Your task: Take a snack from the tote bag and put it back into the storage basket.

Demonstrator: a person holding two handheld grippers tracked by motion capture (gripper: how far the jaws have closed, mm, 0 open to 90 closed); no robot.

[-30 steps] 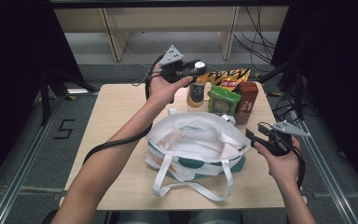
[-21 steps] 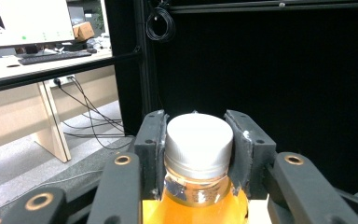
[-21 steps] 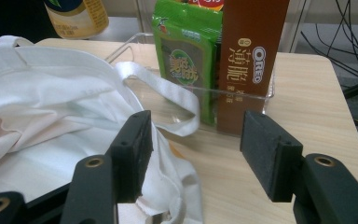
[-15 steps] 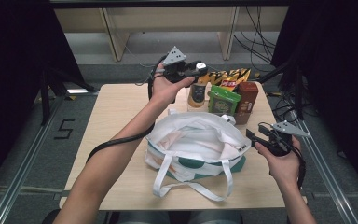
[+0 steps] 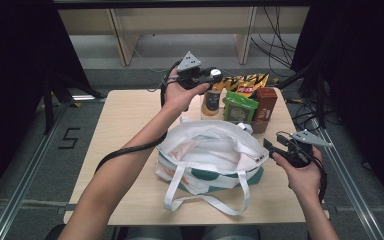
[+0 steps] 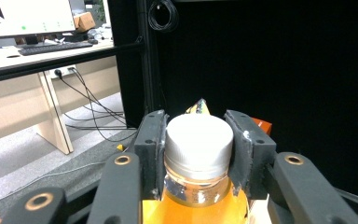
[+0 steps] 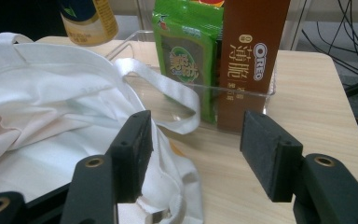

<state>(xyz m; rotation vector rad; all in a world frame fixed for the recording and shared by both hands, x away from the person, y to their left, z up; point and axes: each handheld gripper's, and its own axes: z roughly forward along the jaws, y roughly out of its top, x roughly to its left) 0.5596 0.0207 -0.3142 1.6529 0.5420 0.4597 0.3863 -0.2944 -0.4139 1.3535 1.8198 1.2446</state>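
An orange drink bottle (image 5: 211,102) with a white cap (image 6: 196,140) is upright at the back of the table, left of the snacks. My left gripper (image 5: 214,78) is over it, and in the left gripper view both pads press on the sides of the cap. A white tote bag (image 5: 210,150) with green trim lies open in the middle of the table. My right gripper (image 5: 271,145) is at the bag's right rim, open. In the right gripper view its jaws (image 7: 196,140) stand wide over the bag's edge (image 7: 51,121) and bare tabletop, pressing on nothing.
A clear tray (image 7: 242,93) at the back right holds a green snack pack (image 5: 240,107) and a brown Oreo box (image 5: 266,102), with yellow snack bags (image 5: 245,82) behind. The bag's handles (image 5: 205,200) trail toward the front edge. The table's left half (image 5: 125,130) is bare wood.
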